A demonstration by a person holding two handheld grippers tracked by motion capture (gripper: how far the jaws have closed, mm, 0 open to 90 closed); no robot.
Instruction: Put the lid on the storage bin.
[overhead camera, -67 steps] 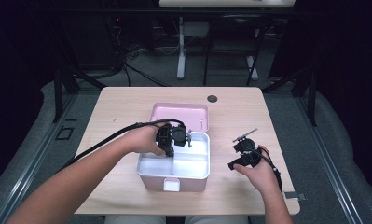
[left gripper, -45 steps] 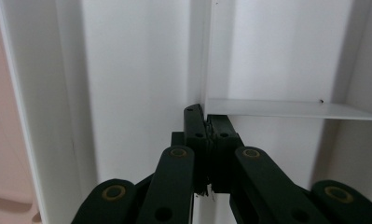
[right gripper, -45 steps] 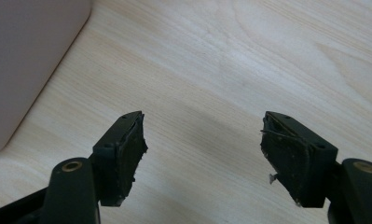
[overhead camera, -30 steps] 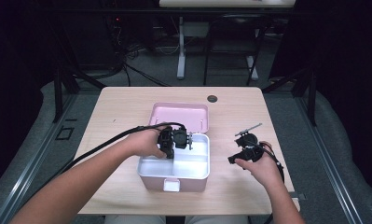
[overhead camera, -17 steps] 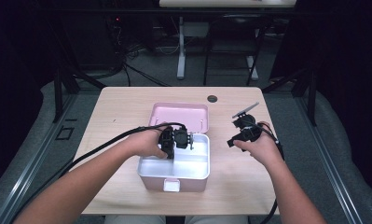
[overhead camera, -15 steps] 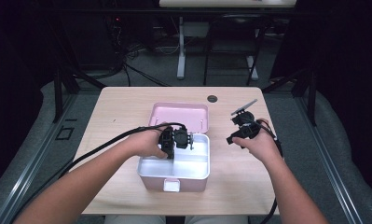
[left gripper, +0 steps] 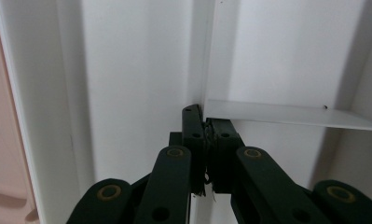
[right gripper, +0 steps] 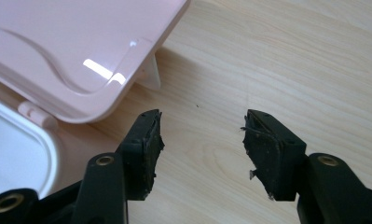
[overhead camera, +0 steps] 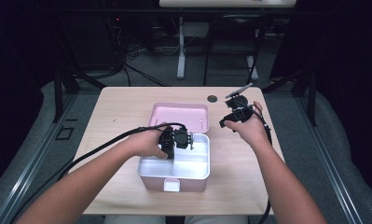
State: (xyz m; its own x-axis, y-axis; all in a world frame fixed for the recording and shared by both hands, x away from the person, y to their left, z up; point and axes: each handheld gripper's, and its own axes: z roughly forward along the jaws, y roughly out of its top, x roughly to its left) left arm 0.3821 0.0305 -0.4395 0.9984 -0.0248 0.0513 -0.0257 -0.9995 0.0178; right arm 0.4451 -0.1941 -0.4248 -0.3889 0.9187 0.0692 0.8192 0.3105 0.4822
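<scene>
The box point(overhead camera: 174, 165), pink outside and white inside, sits open mid-table, its pink lid point(overhead camera: 179, 115) laid flat behind it on the far side. The left gripper point(overhead camera: 176, 139) reaches down into the box at its back edge, and the hand point(overhead camera: 148, 142) covers much of it in the high view. In the left gripper view its jaws are pressed together at a thin white divider point(left gripper: 286, 114) inside the box; whether they pinch that wall or simply meet beside it is hard to make out. Smooth white walls crowd in on both sides of the jaws, with a strip of pink rim at the far left.

The right gripper point(overhead camera: 235, 114) is held off the box's far right corner, above the bare table point(overhead camera: 118, 112), beside the lid. Its jaws stand apart with nothing between them; their black pads point(right gripper: 148, 140) look worn and frayed. Below them runs pale wood grain, and the lid's glossy rounded corner point(right gripper: 118, 88) lies just ahead to the left, cut off by the frame. A small dark disc point(overhead camera: 212, 98) is set in the table beyond the lid, close to this gripper.
</scene>
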